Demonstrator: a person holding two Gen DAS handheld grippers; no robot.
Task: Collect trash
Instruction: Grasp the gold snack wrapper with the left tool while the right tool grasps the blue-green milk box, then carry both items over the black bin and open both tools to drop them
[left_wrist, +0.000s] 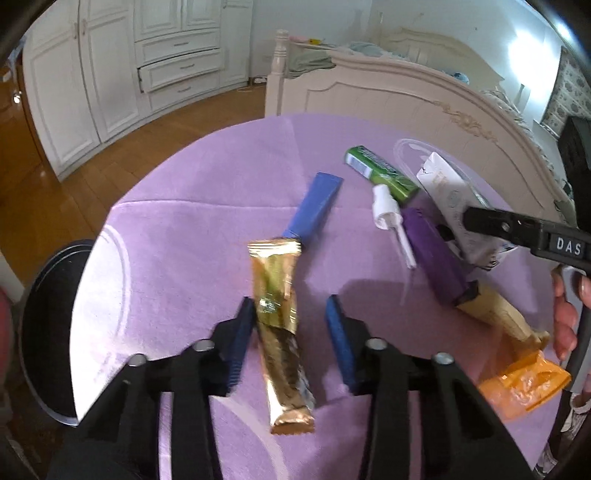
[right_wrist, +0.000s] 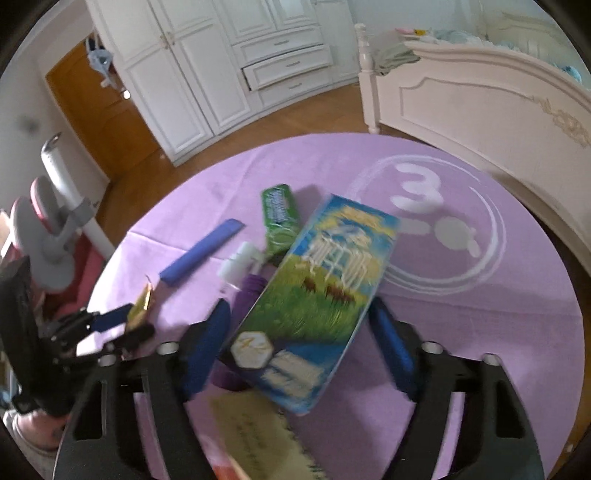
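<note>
A gold foil wrapper (left_wrist: 280, 332) lies lengthwise between the blue pads of my left gripper (left_wrist: 291, 317). The left pad is at its edge, while a gap shows at the right pad, so the jaws are open. In the right wrist view a blue-and-green milk carton (right_wrist: 325, 295) lies slantwise between the pads of my right gripper (right_wrist: 299, 314). The right pad's tip is at its edge and a sliver of purple shows by the left pad. The left wrist view shows a right gripper finger (left_wrist: 480, 219) over the carton's white side (left_wrist: 454, 206).
On the purple tablecloth (left_wrist: 184, 240) lie a blue stick pack (left_wrist: 314, 206), a green gum pack (left_wrist: 380, 173), a white spray nozzle (left_wrist: 388, 218), a purple box (left_wrist: 432, 254), a beige wrapper (left_wrist: 495, 314) and an orange wrapper (left_wrist: 524, 384). A black bin (left_wrist: 40, 314) stands left of the table, a bed footboard (left_wrist: 388, 99) behind.
</note>
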